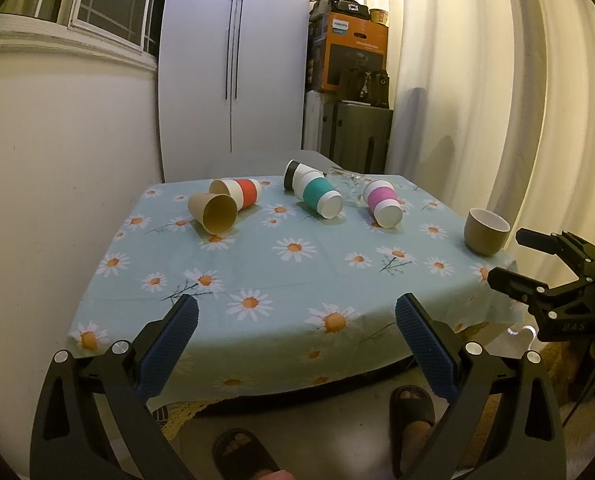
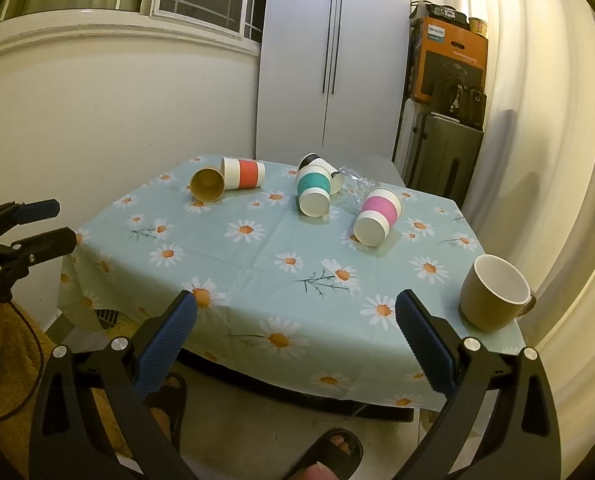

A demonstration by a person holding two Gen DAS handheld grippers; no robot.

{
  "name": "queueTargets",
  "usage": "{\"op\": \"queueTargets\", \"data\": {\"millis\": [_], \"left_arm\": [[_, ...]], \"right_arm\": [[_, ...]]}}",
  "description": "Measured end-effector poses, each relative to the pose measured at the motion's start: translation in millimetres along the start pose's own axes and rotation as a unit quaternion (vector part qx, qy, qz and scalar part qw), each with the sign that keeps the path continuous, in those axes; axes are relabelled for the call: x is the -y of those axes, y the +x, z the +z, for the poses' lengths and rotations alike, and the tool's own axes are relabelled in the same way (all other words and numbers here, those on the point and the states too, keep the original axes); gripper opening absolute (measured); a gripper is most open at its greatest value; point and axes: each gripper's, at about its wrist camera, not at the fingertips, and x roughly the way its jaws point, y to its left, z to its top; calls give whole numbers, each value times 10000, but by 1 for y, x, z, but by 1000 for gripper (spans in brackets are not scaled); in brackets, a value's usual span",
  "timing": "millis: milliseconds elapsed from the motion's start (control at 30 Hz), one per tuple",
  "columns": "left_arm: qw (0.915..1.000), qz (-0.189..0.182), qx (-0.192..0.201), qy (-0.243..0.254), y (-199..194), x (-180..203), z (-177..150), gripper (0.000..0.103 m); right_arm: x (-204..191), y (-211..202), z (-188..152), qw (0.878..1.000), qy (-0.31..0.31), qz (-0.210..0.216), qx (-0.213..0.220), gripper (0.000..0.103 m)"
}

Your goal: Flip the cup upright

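Observation:
Several paper cups lie on their sides on the daisy tablecloth (image 1: pixel 257 264): a brown cup (image 1: pixel 214 212) (image 2: pixel 207 183), a red-banded cup (image 1: pixel 242 193) (image 2: pixel 244 173), a teal-banded cup (image 1: pixel 319 196) (image 2: pixel 314 193), a black cup (image 1: pixel 293 174) behind it, and a pink-banded cup (image 1: pixel 382 203) (image 2: pixel 377 216). A clear glass (image 1: pixel 345 184) lies between teal and pink. A tan mug (image 1: pixel 486 231) (image 2: pixel 493 298) stands upright at the right edge. My left gripper (image 1: pixel 297 312) is open and empty before the near edge. My right gripper (image 2: pixel 296 308) is open and empty, also short of the table.
The right gripper shows at the right in the left wrist view (image 1: pixel 537 264); the left gripper shows at the left in the right wrist view (image 2: pixel 25 228). A white cabinet (image 1: pixel 233 60), stacked boxes (image 1: pixel 351 56) and a curtain (image 1: pixel 477 80) stand behind. Sandalled feet (image 1: pixel 411 404) are below.

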Motion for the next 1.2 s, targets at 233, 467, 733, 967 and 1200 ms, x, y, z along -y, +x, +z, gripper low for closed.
{"op": "queueTargets", "data": {"millis": [233, 467, 733, 967, 1200], "left_arm": [[10000, 16, -11, 10, 0, -1, -1, 96], [10000, 6, -30, 15, 1, -1, -1, 96], [10000, 1, -36, 35, 1, 0, -3, 96], [10000, 0, -43, 31, 1, 0, -2, 96], [10000, -3, -45, 31, 1, 0, -2, 96]], "right_arm": [[0, 1, 0, 10000, 9, -26, -23, 98], [0, 1, 0, 10000, 24, 10, -47, 98], [1, -1, 1, 10000, 12, 24, -52, 98], [-1, 1, 2, 10000, -6, 21, -63, 98], [-2, 4, 1, 9999, -51, 28, -110, 98]]}}
